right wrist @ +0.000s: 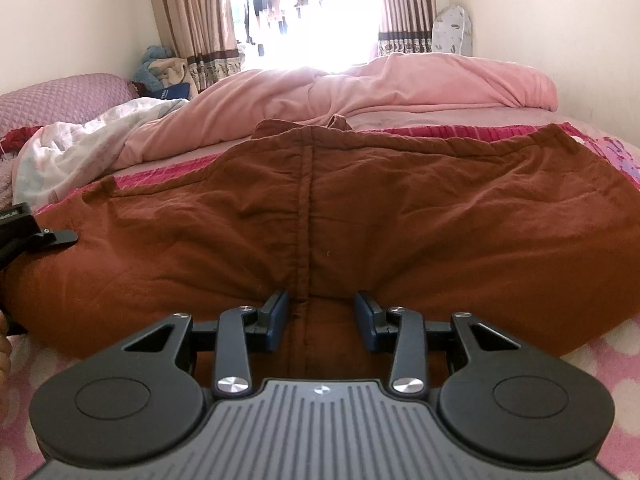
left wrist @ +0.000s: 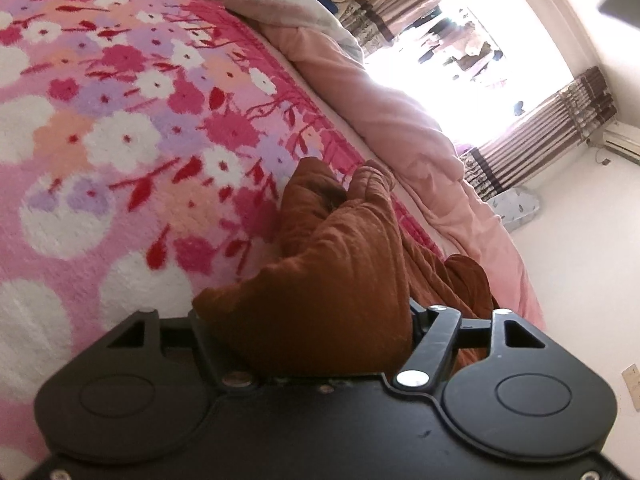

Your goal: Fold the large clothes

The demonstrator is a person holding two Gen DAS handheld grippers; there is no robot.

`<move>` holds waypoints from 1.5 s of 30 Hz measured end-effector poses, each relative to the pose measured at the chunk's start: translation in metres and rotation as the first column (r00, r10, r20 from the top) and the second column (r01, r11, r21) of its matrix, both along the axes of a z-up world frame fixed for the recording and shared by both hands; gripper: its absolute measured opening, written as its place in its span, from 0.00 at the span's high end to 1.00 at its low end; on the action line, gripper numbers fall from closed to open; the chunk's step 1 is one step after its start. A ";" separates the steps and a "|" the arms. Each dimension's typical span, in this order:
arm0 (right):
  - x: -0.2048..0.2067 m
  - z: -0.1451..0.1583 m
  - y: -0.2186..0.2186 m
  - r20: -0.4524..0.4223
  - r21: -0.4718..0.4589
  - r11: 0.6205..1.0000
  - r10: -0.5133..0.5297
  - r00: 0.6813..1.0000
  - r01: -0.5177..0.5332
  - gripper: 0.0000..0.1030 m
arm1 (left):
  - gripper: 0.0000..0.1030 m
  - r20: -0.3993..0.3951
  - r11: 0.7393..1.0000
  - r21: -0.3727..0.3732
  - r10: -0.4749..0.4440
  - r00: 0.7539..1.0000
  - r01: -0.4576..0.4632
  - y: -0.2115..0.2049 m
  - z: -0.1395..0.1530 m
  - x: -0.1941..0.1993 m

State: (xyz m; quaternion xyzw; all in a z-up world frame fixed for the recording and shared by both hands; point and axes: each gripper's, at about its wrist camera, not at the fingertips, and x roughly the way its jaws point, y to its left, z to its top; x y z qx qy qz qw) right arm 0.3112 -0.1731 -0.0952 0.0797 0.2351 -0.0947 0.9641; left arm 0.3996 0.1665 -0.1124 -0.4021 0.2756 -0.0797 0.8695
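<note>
Rust-brown fabric, a large garment [right wrist: 320, 216], lies spread across the flowered pink bedspread [left wrist: 120, 120] of a bed, with a raised seam running down its middle toward the right wrist camera. Right gripper [right wrist: 320, 316]: its jaws stand apart, one on each side of that seam at the garment's near edge; the blue pads border a bulge of cloth, but whether they press on it cannot be told. Left gripper [left wrist: 304, 320]: in the left wrist view a thick bunch of the same brown cloth fills the space between its jaws, whose pads are hidden by the fabric, so the cloth appears clamped there. In the right wrist view this gripper shows only as a black piece at the garment's left end, where a few fingertips [right wrist: 5, 350] of the person also show at the frame edge. Beyond the garment lies a rumpled pale pink quilt [right wrist: 360, 88]; left of the quilt are a white blanket [right wrist: 80, 148] and a mauve quilted pillow [right wrist: 60, 96]. Behind the quilt, striped brown curtains [right wrist: 192, 20] frame a bright window [right wrist: 312, 12].
</note>
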 end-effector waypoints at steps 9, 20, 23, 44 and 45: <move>0.000 0.000 0.000 -0.001 0.002 1.000 -0.001 1.000 0.001 0.56 | 0.65 0.039 0.999 0.023 -0.031 0.999 0.030 -0.007 0.020 -0.011; -0.023 0.024 -0.038 0.053 0.125 0.992 0.004 0.999 -0.011 0.55 | 0.67 0.141 0.989 0.106 -0.122 0.982 0.108 -0.047 0.081 -0.018; -0.043 0.036 -0.063 0.097 0.038 0.992 -0.122 0.988 0.118 0.53 | 0.67 0.164 0.983 0.134 -0.148 0.975 0.126 -0.063 0.092 -0.021; -0.074 0.019 -0.172 0.114 0.181 0.958 -0.245 0.963 0.222 0.54 | 0.71 0.237 0.849 0.269 -0.516 0.823 0.455 -0.289 0.161 -0.037; -0.080 0.022 -0.177 0.124 0.184 0.954 -0.260 0.958 0.236 0.54 | 0.71 0.239 0.833 0.265 -0.544 0.804 0.485 -0.308 0.160 -0.038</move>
